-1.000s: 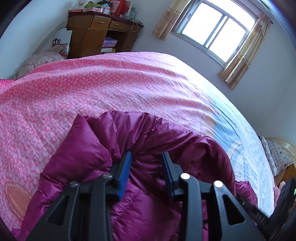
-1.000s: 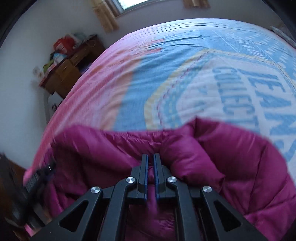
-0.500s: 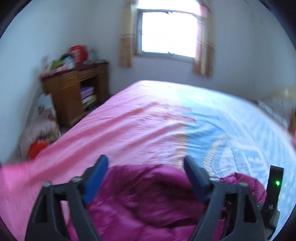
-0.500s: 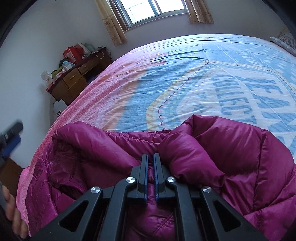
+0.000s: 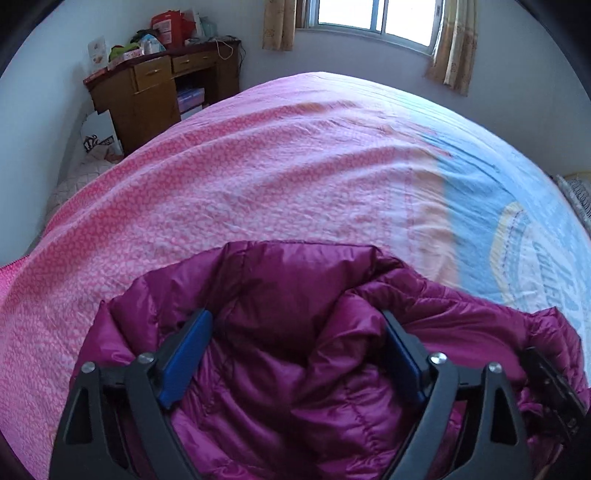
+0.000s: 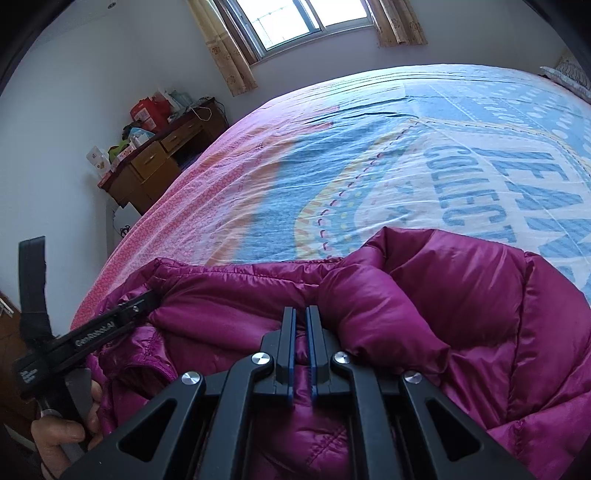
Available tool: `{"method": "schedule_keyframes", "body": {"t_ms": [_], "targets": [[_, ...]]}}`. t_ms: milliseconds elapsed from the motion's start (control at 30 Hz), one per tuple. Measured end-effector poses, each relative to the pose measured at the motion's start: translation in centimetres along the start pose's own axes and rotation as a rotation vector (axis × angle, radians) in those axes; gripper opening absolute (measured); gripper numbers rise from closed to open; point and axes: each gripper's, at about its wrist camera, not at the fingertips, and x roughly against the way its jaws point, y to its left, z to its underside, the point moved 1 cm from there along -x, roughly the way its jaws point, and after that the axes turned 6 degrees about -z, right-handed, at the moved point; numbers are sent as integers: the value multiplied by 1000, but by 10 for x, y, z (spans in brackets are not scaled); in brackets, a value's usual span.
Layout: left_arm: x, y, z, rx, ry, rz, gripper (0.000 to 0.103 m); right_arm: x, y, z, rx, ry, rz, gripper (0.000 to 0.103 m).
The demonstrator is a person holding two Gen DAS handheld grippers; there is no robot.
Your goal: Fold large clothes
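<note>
A magenta puffer jacket [image 5: 295,306] lies bunched on the near part of the bed; it also fills the lower right wrist view [image 6: 461,295]. My left gripper [image 5: 295,325] is open wide, its blue-padded fingers on either side of a fold of the jacket. My right gripper [image 6: 301,314] is shut on a pinch of jacket fabric between its pads. The left gripper's body [image 6: 96,332] shows at the left of the right wrist view, resting on the jacket.
The bed cover [image 5: 277,166] is pink on the left and blue with printed letters on the right [image 6: 461,155]. A wooden desk [image 5: 155,88] with clutter stands in the far left corner. A curtained window [image 5: 369,18] is on the far wall.
My left gripper has opened wide and come back down over the jacket after lifting and swinging. My right gripper has stayed shut on the fabric, almost still.
</note>
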Motion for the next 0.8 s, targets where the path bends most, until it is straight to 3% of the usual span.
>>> {"method": "schedule_keyframes", "body": {"t_ms": [67, 167, 267, 467, 533, 633, 667, 800], "targets": [[-2, -5, -1, -16, -1, -26, 96, 6, -1, 0, -12, -23, -5, 5], [-2, -6, 0, -15, -4, -30, 96, 29, -5, 2, -28, -134, 29, 5], [1, -8, 1, -24, -5, -39, 97, 17, -17, 3, -98, -60, 66, 5], [-4, -8, -3, -17, 1, -26, 99, 15, -9, 2, -61, -47, 115, 5], [-3, -8, -3, -19, 3, -22, 99, 17, -15, 3, -86, -54, 80, 5], [-4, -9, -4, -28, 17, -10, 102, 26, -36, 6, -201, -41, -63, 5], [-3, -8, -5, -30, 23, 6, 102, 37, -46, 11, -271, -36, -124, 5], [11, 1, -8, -54, 78, 73, 102, 101, -59, 40, -354, -137, -173, 6]]}}
